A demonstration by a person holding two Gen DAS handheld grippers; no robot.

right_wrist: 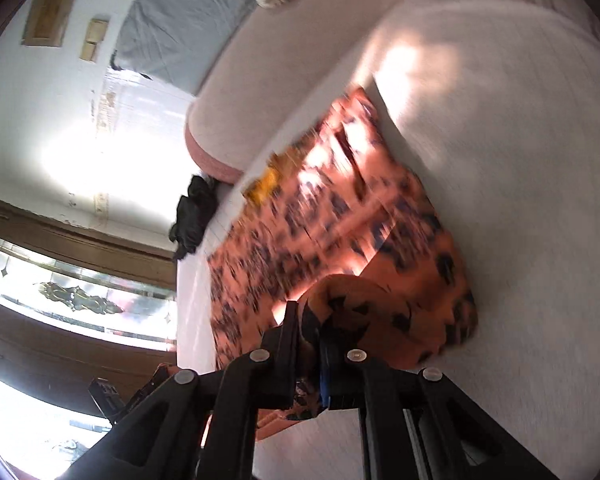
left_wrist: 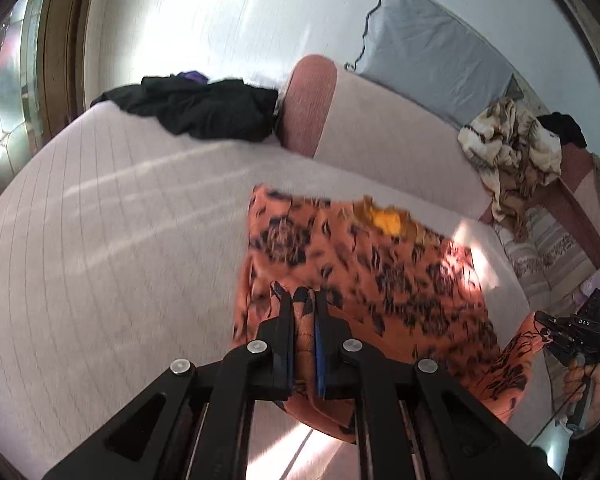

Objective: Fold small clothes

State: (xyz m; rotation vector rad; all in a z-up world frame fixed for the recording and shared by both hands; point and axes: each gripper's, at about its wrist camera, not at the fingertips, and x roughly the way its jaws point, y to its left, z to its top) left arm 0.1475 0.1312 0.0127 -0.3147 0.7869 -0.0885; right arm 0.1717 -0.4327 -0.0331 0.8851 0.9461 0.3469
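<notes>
Two grippers are clamped on one orange garment (left_wrist: 364,264) with a black floral print, which lies spread on the pale sofa seat (left_wrist: 112,248). The left gripper (left_wrist: 303,300) has its jaws nearly together, with a fold of the orange cloth pinched between them at the garment's near left edge. The right gripper (right_wrist: 305,316) is likewise pressed closed on a bunched fold of the same cloth; from the left wrist view it shows at the far right (left_wrist: 572,336), gripping the garment's other near corner, with a hand (left_wrist: 584,384) on its handle. A yellow patch (left_wrist: 388,220) shows at the garment's far edge.

Around it: a heap of black clothes (left_wrist: 204,108) sits on the seat's far left, just beside the pink-edged back cushion (left_wrist: 312,104). A grey pillow (left_wrist: 432,56) leans on the wall behind the cushion. A cream and brown patterned cloth (left_wrist: 508,152) is draped over the sofa's right end, with another dark item (left_wrist: 564,128) behind it. The seat around the garment is bare, well apart from the black heap. A door with patterned glass (right_wrist: 76,292) shows in the right wrist view.
</notes>
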